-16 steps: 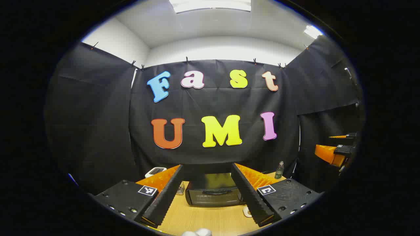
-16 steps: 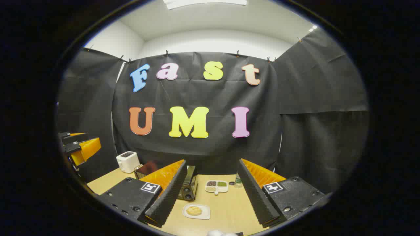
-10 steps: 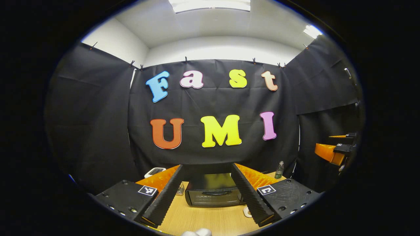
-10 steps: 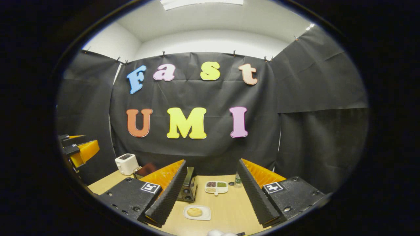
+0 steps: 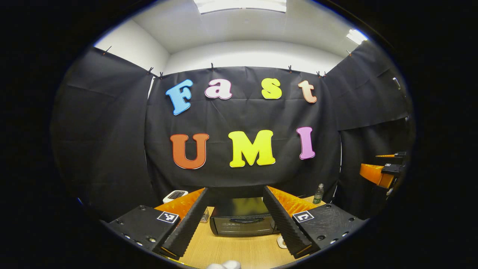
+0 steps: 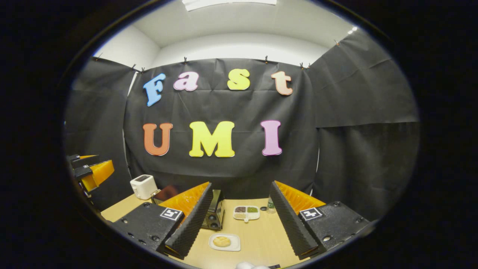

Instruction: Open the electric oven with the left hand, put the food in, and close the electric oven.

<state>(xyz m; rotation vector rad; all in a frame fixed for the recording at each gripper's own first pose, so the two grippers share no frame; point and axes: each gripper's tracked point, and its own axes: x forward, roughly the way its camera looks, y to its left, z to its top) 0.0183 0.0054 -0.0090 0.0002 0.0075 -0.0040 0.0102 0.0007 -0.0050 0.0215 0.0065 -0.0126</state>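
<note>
- Oven (image 5: 242, 221), dark and boxy with its door closed, sits on the wooden bench (image 5: 239, 250) in the left gripper view, straight ahead between the two fingers of the left gripper (image 5: 239, 246).
- Left gripper's jaws are spread wide, holding nothing, and hang short of the oven, apart from it.
- Left of the oven, partly hidden by a finger, stands a small glass jar (image 5: 204, 215); farther left and behind it is a white toaster (image 5: 175, 195).
- Right of the oven, toward the back of the bench, stands a green bottle (image 5: 317, 193).
- Far right of the oven, raised above the bench, the right gripper (image 5: 384, 170) shows at the edge of this view.
- In the right gripper view the oven (image 6: 213, 215) is seen from its side, partly behind the left finger of the right gripper (image 6: 241, 248), whose jaws are spread wide and empty.
- In front of the oven lies a white plate (image 6: 224, 242) carrying a round piece of food (image 6: 222, 241), a pale golden bun.
- Just right of the oven is a white divided dish (image 6: 246, 212) with dark, green and pale fillings, and the bottle (image 6: 271, 204) is beyond it.
- Left of the oven stand the toaster (image 6: 143, 186) and, at the view's edge above the bench, the left gripper (image 6: 87, 172).
</note>
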